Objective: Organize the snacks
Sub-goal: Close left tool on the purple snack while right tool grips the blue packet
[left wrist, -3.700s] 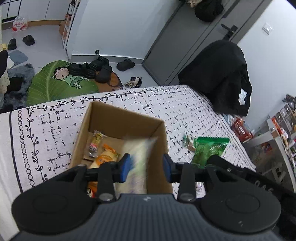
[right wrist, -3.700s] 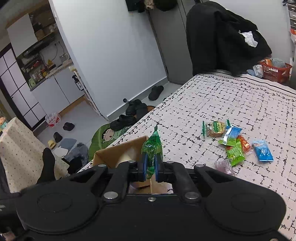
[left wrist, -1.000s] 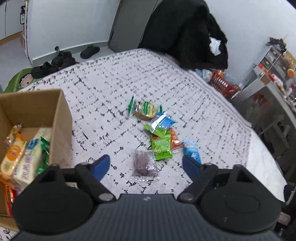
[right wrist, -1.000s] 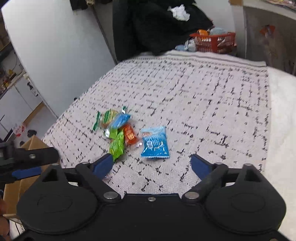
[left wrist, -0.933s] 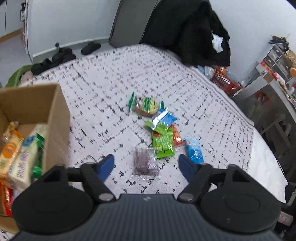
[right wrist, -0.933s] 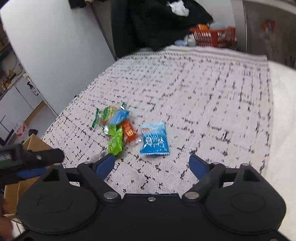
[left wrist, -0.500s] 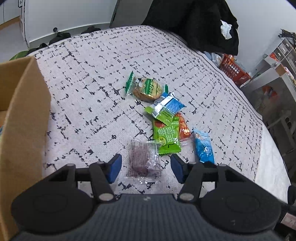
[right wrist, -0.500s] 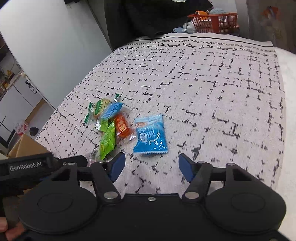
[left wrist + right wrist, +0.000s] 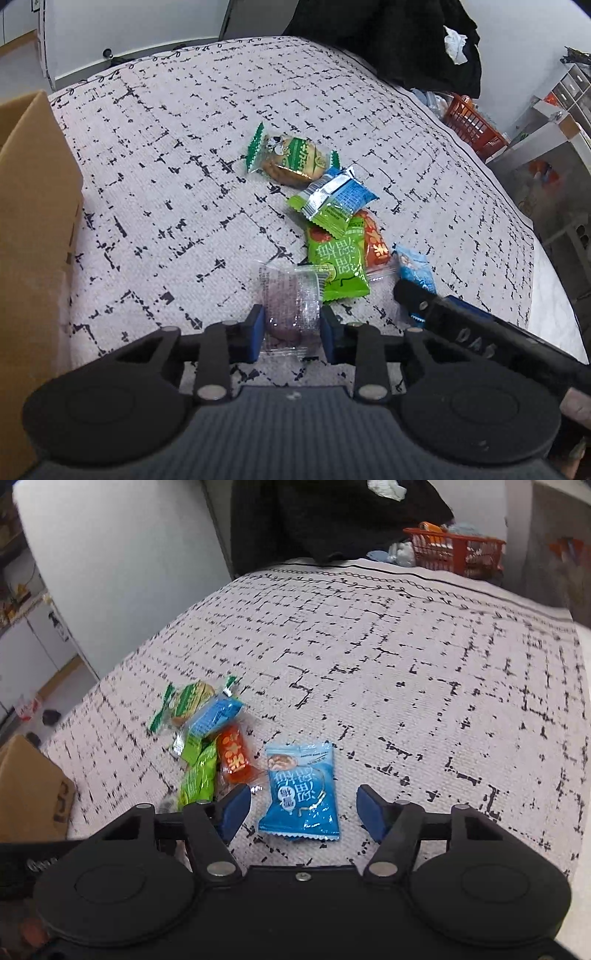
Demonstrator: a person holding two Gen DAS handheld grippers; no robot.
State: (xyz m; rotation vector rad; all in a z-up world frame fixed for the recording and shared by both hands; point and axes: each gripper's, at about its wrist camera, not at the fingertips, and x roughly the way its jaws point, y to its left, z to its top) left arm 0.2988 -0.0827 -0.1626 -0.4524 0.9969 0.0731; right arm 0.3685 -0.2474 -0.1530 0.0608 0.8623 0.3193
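The left tool (image 9: 291, 332) is low over the bed (image 9: 177, 177), and its two blue pads are closed narrow on a clear packet with a purple snack (image 9: 290, 306) inside. The pads touch both sides of the wrapper, and the packet lies on the patterned cover. Just beside it, to the right, is a bright green packet (image 9: 338, 266), whose corner touches the clear wrapper. Partly under the green one there is an orange-red packet (image 9: 375, 242), and a green-and-blue packet (image 9: 332, 201) lies on the far end of the green one. Farther away is a round biscuit in a green-striped wrapper (image 9: 288, 157), beside the green-and-blue one; whether they touch I cannot tell. The cardboard box (image 9: 33, 206) stands at the left edge of this view, well apart from the snacks.

The right tool (image 9: 301, 810) is wide open — its pads stand on both sides of a blue packet (image 9: 301, 794) that lies flat on the bed, and neither pad touches it. In the left view this blue packet is partly hidden behind the finger of the right tool. The orange-red packet lies just to the left of the blue one, touching or almost touching its corner. Beyond the far end of the bed an orange basket (image 9: 454, 550) stands beside dark clothes (image 9: 332, 517).
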